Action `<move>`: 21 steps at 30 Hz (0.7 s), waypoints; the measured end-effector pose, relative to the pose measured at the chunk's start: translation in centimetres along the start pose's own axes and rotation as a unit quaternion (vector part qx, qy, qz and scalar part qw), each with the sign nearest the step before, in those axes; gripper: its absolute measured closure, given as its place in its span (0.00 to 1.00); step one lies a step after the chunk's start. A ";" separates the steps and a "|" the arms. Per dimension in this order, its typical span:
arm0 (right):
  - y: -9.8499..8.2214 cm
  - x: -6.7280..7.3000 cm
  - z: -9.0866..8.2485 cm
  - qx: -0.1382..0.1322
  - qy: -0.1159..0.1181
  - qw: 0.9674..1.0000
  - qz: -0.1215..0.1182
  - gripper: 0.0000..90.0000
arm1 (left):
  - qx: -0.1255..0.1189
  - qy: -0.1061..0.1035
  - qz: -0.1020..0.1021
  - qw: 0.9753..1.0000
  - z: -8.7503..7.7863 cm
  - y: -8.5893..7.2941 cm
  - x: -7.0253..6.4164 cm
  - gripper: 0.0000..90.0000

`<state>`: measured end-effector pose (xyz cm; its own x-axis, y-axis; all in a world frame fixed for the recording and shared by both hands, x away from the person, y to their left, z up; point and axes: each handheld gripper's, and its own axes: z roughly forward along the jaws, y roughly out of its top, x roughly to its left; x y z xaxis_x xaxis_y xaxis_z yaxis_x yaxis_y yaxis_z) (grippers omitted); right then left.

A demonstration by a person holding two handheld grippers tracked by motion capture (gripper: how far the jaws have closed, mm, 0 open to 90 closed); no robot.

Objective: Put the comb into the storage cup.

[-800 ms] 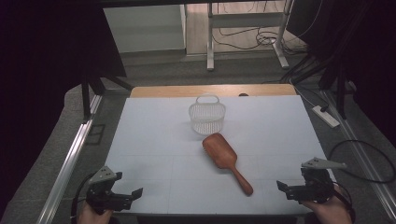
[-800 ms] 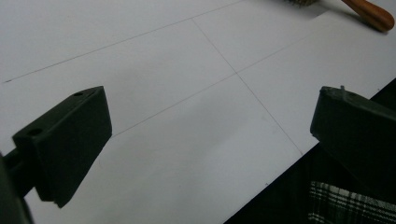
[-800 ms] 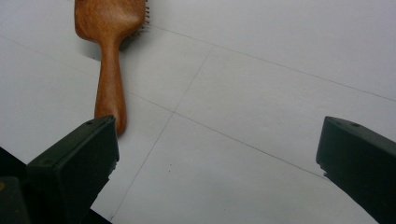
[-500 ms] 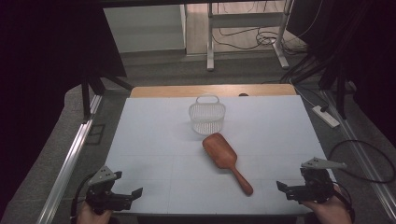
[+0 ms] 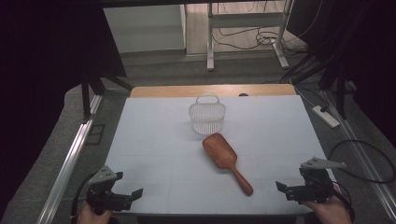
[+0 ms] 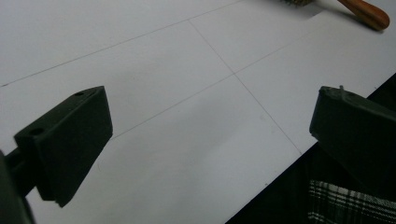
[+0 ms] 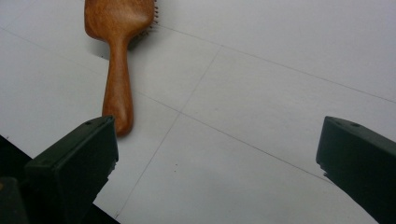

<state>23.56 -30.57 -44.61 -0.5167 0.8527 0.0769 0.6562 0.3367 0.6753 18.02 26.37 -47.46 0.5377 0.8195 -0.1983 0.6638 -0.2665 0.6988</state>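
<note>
A wooden hairbrush [image 5: 226, 160] lies bristles down on the white table [image 5: 154, 140], its handle pointing to the near right. Behind it stands a small white wire basket [image 5: 207, 115], upright. My left gripper [image 5: 128, 195] rests at the near left corner, open with nothing between its jaws. My right gripper [image 5: 286, 189] sits at the near right edge, open and holding nothing, a short way right of the handle's tip. In the right gripper view the hairbrush [image 7: 119, 56] lies ahead, its handle end beside the left jaw. The handle tip [image 6: 369, 13] shows far off in the left gripper view.
A wooden strip [image 5: 212, 90] runs along the table's far edge. A power strip [image 5: 327, 116] and cables lie on the floor at the right. Metal rails [image 5: 70, 158] flank the table's left side. The table's near edge is close under both grippers.
</note>
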 end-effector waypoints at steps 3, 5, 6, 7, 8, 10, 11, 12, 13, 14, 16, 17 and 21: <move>0.0 0.0 0.0 -0.001 0.003 1.000 -0.003 0.00 | 0.000 -0.002 0.000 1.000 0.0 0.0 0.0 0.00; 0.1 0.1 0.0 -0.005 0.004 1.000 -0.007 0.00 | -0.001 -0.003 -0.001 1.000 0.0 0.0 0.1 0.00; 0.1 0.1 0.0 -0.009 0.003 1.000 -0.009 0.00 | -0.001 -0.003 -0.001 1.000 0.0 0.0 0.1 0.00; 0.2 0.1 0.1 -0.011 0.004 1.000 -0.011 0.00 | -0.001 -0.004 -0.001 1.000 0.0 0.0 0.1 0.01; 0.3 0.1 0.1 -0.011 0.005 1.000 -0.012 0.00 | 0.000 -0.004 0.000 1.000 0.0 0.0 0.1 0.01; 0.4 0.2 0.2 -0.012 0.006 1.000 -0.017 0.00 | 0.003 -0.004 0.000 1.000 0.0 0.0 0.1 0.01; 0.4 0.2 0.3 -0.012 0.007 1.000 -0.019 0.00 | 0.004 -0.005 -0.001 1.000 0.1 0.0 0.1 0.01; 0.4 0.2 0.3 -0.012 0.009 1.000 -0.021 0.00 | 0.004 -0.006 -0.002 1.000 0.1 0.0 0.1 0.01; 0.4 0.2 0.3 -0.012 0.009 1.000 -0.021 0.00 | 0.004 -0.006 -0.002 1.000 0.1 0.0 0.1 0.01; 0.5 0.3 0.3 -0.013 0.014 0.999 -0.025 0.00 | 0.004 -0.007 -0.003 1.000 0.1 0.0 0.2 0.01; 0.6 0.3 0.4 -0.013 0.020 0.999 -0.031 0.00 | 0.005 -0.007 -0.003 1.000 0.1 0.0 0.2 0.01; 0.6 0.3 0.4 -0.013 0.020 0.999 -0.031 0.00 | 0.005 -0.008 -0.002 1.000 0.1 0.0 0.2 0.01; 0.9 0.3 0.4 -0.009 0.026 0.999 -0.025 0.00 | 0.006 -0.008 0.000 1.000 0.1 0.0 0.1 0.01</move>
<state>24.16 -29.87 -44.29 -0.5772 0.8127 0.0798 0.6184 0.3712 0.6927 18.16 26.39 -47.53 0.5460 0.8111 -0.2096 0.6704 -0.2729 0.6900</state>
